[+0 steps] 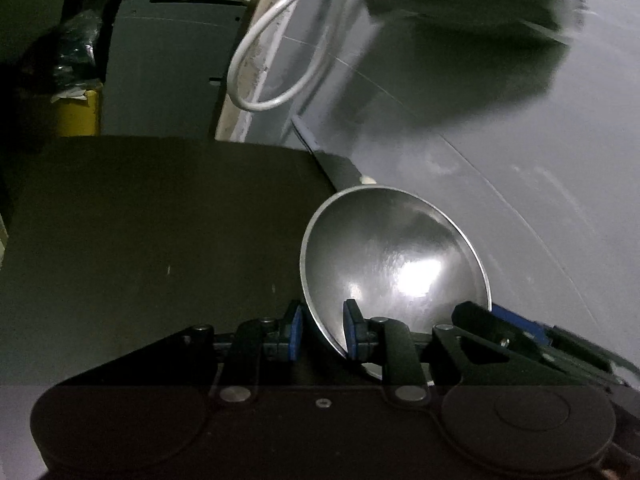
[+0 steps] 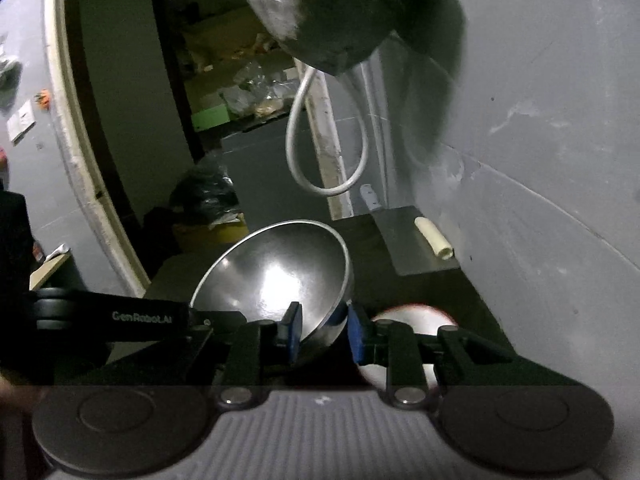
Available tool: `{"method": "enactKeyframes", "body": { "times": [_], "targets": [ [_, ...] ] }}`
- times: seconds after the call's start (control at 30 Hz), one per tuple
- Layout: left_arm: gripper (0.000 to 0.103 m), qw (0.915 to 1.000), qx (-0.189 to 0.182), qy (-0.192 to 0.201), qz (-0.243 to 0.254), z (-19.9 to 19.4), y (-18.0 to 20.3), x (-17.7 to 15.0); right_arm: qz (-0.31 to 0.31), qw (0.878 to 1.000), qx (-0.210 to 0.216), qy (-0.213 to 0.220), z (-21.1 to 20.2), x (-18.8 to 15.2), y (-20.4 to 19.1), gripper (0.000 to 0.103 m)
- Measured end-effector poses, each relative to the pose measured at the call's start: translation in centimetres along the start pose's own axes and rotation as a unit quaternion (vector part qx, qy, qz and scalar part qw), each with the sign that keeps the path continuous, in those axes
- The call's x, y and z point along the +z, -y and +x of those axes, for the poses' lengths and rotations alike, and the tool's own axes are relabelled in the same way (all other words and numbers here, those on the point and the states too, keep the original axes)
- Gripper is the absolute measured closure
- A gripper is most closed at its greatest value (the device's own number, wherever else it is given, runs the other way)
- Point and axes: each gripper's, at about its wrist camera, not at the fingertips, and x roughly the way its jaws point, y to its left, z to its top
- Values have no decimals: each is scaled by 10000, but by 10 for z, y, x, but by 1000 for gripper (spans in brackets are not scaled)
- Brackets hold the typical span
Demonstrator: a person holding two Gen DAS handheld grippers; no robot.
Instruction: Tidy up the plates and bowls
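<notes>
A shiny steel bowl [image 1: 396,264] is held tilted above the dark table [image 1: 140,240]. My left gripper [image 1: 324,334] is shut on the bowl's left rim, with one blue pad inside the wall and one outside. My right gripper [image 2: 324,334] is shut on the opposite rim of the same steel bowl [image 2: 276,276]. Each gripper shows in the other's view: the right gripper [image 1: 516,332] at the bowl's right edge, the left gripper [image 2: 192,320] reaching in from the left. A blurred white dish with a red rim [image 2: 412,312] lies on the table below the right fingers.
A cleaver with a cream handle [image 2: 434,242] lies on the dark table [image 2: 400,280] against the grey wall [image 2: 540,160]. A white cable loop [image 2: 328,152] hangs by the door frame. Dark bags and a yellow bin [image 1: 78,114] stand past the table's far edge.
</notes>
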Motion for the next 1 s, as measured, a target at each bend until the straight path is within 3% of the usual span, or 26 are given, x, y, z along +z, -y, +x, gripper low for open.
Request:
{"method": "enactKeyframes", "body": {
  "times": [0.23,0.47,0.67,1.0],
  "targets": [
    [79,9992,-354,-159,-83,-53,12,-44,-64,9999,-130,-44,-75,-24,-21,75],
    [78,9946,-747,-699,145,-74,29,-83,122,9985,-395,-345,-138,-60,-23,75],
    [77,9863,-998,-1274,335,-74,40,-113,220,9952,-594,-743,-169,-88,-15,75],
    [77,9750,-961,-1846,781,-83,51,-140,390,9888,-517,-1346,-189,-111,-7,75]
  ]
}}
